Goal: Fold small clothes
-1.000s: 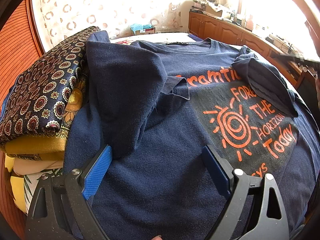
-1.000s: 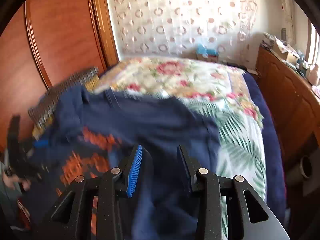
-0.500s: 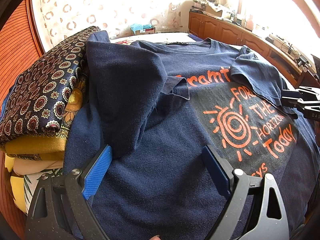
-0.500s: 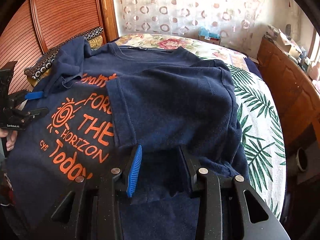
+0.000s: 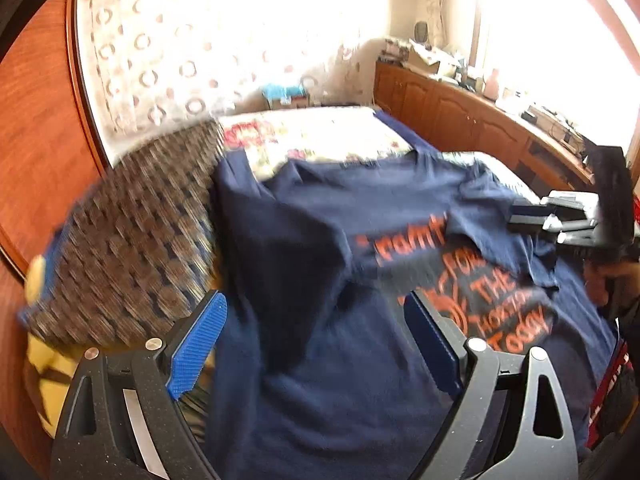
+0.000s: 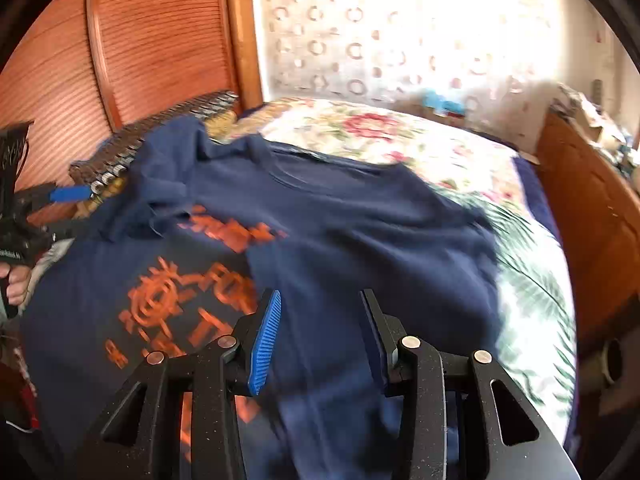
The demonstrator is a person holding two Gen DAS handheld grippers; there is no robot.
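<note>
On the bed (image 6: 460, 148) the navy T-shirt (image 6: 360, 224) is lying, both sleeves folded inward; I am hovering my left gripper (image 5: 316, 344) and right gripper (image 6: 320, 340) above it, both spread, empty. Lengthwise folds are remaining.

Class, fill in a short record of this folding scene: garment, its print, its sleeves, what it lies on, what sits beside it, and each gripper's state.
garment: navy T-shirt
print: orange lettering and sun
sleeves: both folded inward over the front
surface: floral bedspread
beside it: patterned folded cloth pile
left gripper: jaws open above the shirt, holding nothing
right gripper: jaws open above the shirt, holding nothing
</note>
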